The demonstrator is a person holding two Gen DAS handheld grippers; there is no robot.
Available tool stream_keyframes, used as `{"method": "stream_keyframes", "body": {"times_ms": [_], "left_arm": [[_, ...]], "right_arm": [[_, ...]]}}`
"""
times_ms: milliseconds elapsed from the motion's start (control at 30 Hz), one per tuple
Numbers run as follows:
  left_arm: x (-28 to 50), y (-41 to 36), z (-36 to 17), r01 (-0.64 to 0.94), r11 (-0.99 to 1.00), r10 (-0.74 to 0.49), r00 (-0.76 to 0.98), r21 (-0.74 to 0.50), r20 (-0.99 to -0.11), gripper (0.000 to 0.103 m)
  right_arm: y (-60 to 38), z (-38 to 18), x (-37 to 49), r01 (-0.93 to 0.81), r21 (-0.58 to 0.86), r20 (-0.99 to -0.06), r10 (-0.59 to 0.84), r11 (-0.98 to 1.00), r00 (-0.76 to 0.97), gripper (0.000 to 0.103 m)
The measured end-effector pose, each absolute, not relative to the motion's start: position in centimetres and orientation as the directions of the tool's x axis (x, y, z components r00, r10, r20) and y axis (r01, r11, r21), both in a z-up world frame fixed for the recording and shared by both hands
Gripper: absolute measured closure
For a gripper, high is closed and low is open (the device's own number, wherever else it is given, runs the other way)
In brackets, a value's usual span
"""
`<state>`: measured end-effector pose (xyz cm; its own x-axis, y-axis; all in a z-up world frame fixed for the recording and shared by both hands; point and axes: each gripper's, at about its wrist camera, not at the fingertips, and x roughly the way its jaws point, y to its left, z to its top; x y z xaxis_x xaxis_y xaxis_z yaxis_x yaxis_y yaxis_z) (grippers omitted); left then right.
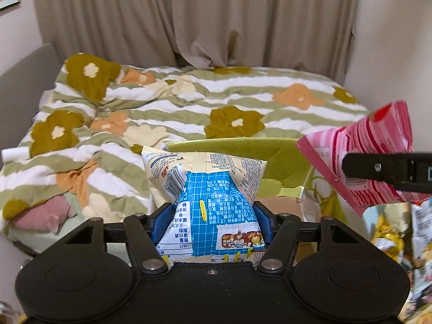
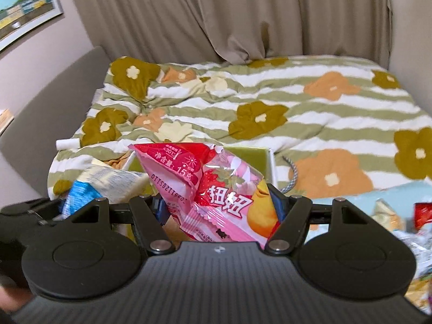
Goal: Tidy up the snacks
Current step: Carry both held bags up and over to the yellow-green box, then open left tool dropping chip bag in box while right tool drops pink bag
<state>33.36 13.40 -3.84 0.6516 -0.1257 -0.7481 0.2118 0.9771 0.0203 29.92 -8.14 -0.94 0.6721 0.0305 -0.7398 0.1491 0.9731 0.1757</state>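
The left gripper (image 1: 210,222) holds a blue packet (image 1: 208,205) between its blue pads, jaws narrowed onto the packet's sides so that the puffed film bulges up and forward out of the grip; the packet is a soft pillow-shaped pouch, cream at its crimped top seam, with a blue grid panel and small print. The right gripper (image 2: 220,212) likewise clamps a pink packet (image 2: 216,186), a crinkly glossy pouch with a strawberry picture, red top corner and large white characters, pinched low on its body with the sealed end sticking out ahead of the jaws. In the left wrist view the pink packet (image 1: 372,145) shows at the right, held up by a black finger (image 1: 378,167), just beside the blue one. Both packets hang over the near edge of the bed (image 1: 175,108), above a box (image 1: 270,162) with a shiny yellow-green flap and a brown cardboard floor. The bed wears a rumpled quilt of green and white stripes with olive, orange and cream flowers. More crumpled foil packets (image 1: 399,237) lie in a heap by the bed's near right corner. A beige pleated curtain (image 1: 189,19) hangs along the far edge.
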Motion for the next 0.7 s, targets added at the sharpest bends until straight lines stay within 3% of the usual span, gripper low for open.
{"method": "stream_keyframes", "body": {"times_ms": [67, 100, 167, 700], "left_arm": [[34.6, 13.3, -5.0, 0.227, 0.974, -0.141, 0.635, 0.009, -0.76, 0.03], [35.3, 13.5, -5.5, 0.228, 0.974, -0.143, 0.63, 0.006, -0.764, 0.017], [36.3, 13.5, -6.3, 0.227, 0.974, -0.139, 0.626, 0.009, -0.768, 0.0], [31.0, 16.7, -4.3, 0.141, 0.99, -0.096, 0.652, -0.004, -0.753, 0.0]], "right_arm": [[-8.1, -1.8, 30.9, 0.178, 0.177, -0.749, 0.015, 0.968, 0.662, 0.019], [-8.0, -2.1, 31.2, 0.19, 0.177, -0.753, 0.009, 0.966, 0.658, 0.019], [-8.1, -2.8, 31.7, 0.207, 0.177, -0.762, 0.001, 0.962, 0.647, 0.019], [-7.8, -3.2, 33.1, 0.158, 0.214, -0.76, 0.063, 0.964, 0.647, 0.019]]}}
